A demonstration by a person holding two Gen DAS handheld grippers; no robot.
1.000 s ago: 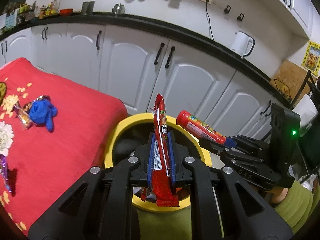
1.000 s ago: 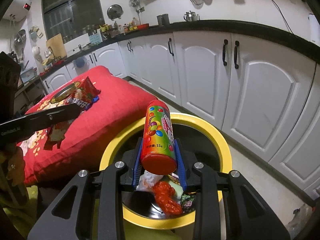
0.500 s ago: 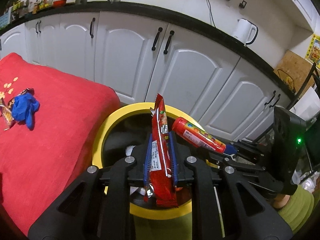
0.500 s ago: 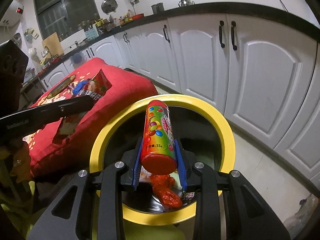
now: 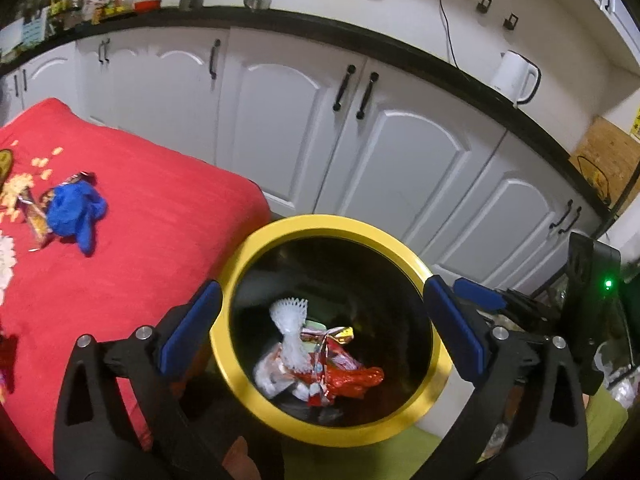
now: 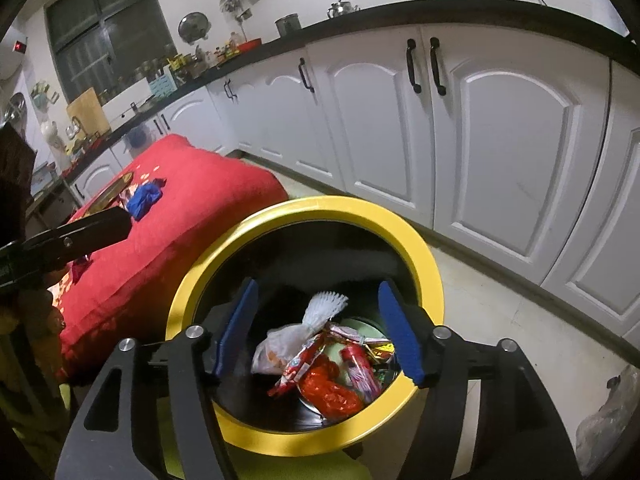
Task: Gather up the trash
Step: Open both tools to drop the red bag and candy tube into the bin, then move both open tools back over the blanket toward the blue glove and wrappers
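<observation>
A black bin with a yellow rim (image 5: pixel 328 226) (image 6: pixel 432 280) stands below both grippers. My left gripper (image 5: pixel 324 332) hangs over it, its jaws opening wide with nothing between them. My right gripper (image 6: pixel 318 332) is also over the bin, its jaws opening and empty. Inside lie the red wrapper (image 5: pixel 348 376) (image 6: pixel 328 394), the candy tube (image 6: pixel 358 364), a white mesh piece (image 5: pixel 290 320) and other wrappers. On the red cloth (image 5: pixel 152 240) a blue crumpled piece (image 5: pixel 74 210) (image 6: pixel 144 196) lies beside a snack wrapper (image 5: pixel 34 220).
White cabinets (image 5: pixel 280 120) run behind the bin under a black counter holding a white kettle (image 5: pixel 516 80). Crumbs are scattered at the cloth's far left. A left gripper finger (image 6: pixel 88 232) reaches in from the left, and the right gripper's fingers (image 5: pixel 478 299) show at the right.
Both grippers have opened. The red wrapper left the left gripper and the candy tube left the right one; both now lie in the bin.
</observation>
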